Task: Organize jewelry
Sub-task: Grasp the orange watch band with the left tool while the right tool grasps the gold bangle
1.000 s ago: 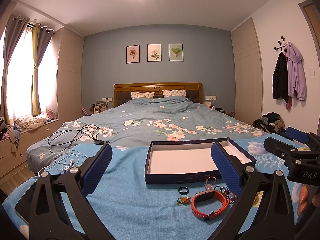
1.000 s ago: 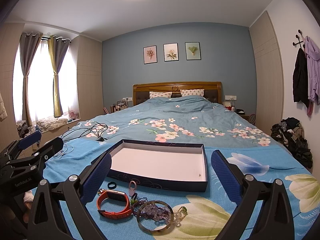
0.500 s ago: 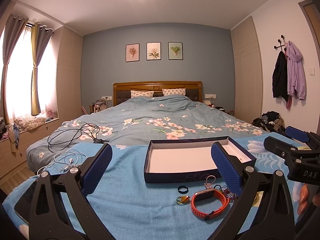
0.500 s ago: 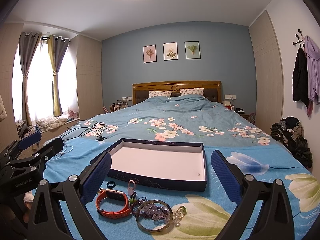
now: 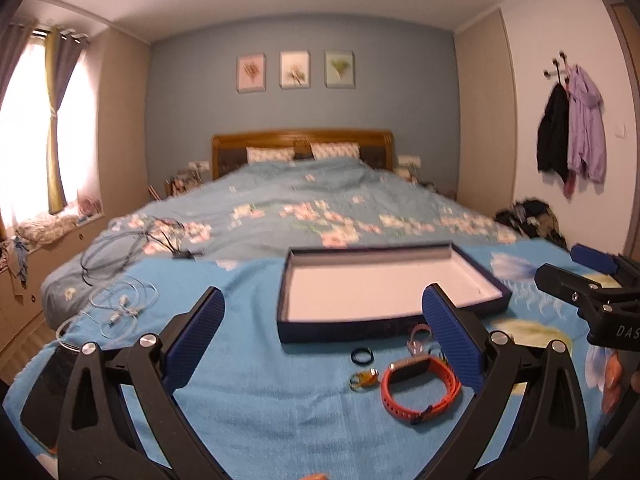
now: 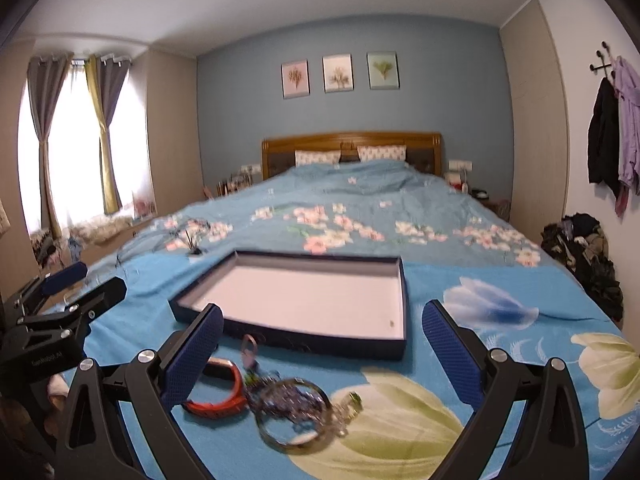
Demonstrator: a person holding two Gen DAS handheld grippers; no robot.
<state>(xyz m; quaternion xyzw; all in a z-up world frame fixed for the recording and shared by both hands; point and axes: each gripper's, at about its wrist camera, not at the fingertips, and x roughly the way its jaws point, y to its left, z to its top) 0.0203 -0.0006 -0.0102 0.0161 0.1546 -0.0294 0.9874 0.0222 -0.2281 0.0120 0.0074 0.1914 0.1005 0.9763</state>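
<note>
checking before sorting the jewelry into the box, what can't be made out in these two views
- Bracelet pile, right wrist view: motion blur merges the beads and ring; no count possible.
- Orange band, right wrist view: its left end is hidden behind the right gripper's finger.
- Pieces behind the left gripper's right finger, left wrist view: hidden.
- Speck in the box: too small.

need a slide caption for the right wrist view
Open right gripper above jewelry on a blue bedspread: orange band, silver bangle, with the empty box just beyond.
</note>
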